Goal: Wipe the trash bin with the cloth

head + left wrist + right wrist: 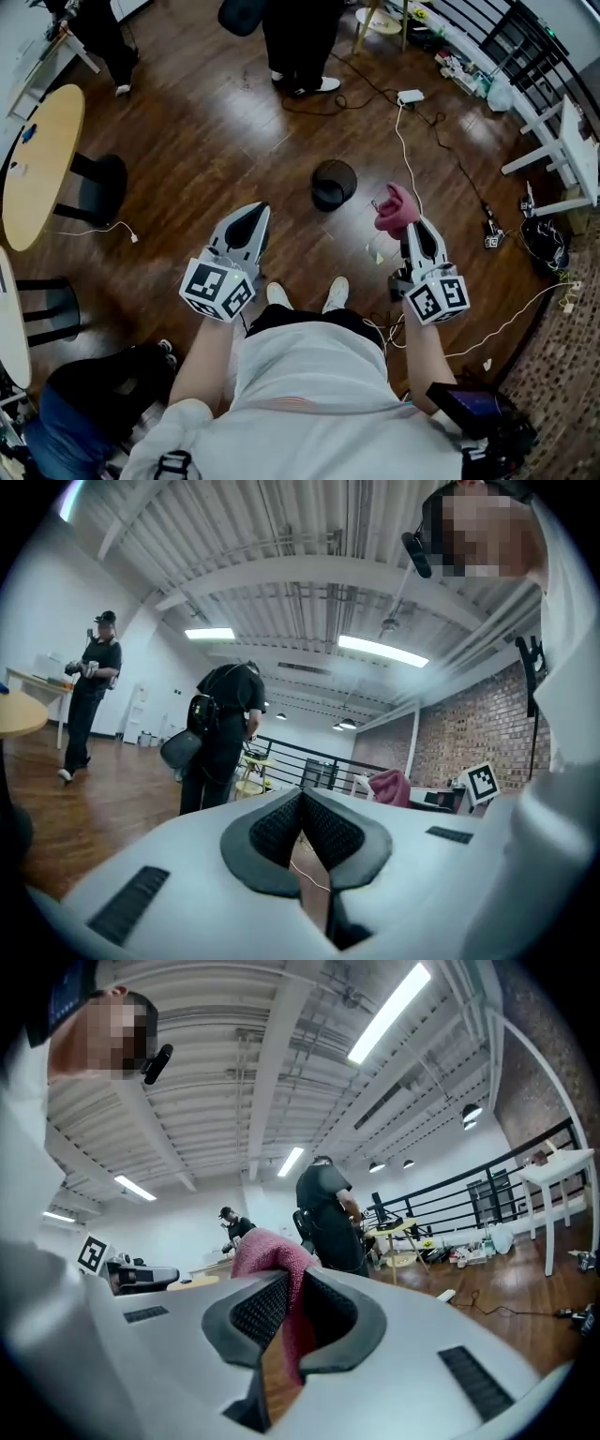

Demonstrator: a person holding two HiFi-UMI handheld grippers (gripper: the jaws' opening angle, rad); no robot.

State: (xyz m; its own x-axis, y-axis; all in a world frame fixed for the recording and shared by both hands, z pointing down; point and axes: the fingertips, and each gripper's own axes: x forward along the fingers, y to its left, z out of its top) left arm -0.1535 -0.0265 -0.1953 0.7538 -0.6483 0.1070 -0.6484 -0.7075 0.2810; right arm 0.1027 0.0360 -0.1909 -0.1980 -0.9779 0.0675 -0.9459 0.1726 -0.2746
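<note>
Dark wood flooring (187,141) fills my head view, with my operator's white shoes (277,294) at the near edge. Closest in, the left gripper (255,217) is held low ahead of the left shoe; its own camera shows the ribbed pads pressed together with nothing between them. The right gripper (415,230) sits level with it on the other side, and its jaws are clamped on the pink cloth (396,210), which bunches up above the fingertips and hangs down through the gap in the right gripper view.

Further out on the floor stands the trash bin (334,184), a black mesh one, upright, ahead of the feet and between the two grippers, nearer the right. The cloth is clear of it, not touching. A white cable (403,141) trails across the boards just right of the bin. Beyond that, a person in dark clothes (298,37) stands at the far edge, and a round pale table (42,159) lies well off to the left.
</note>
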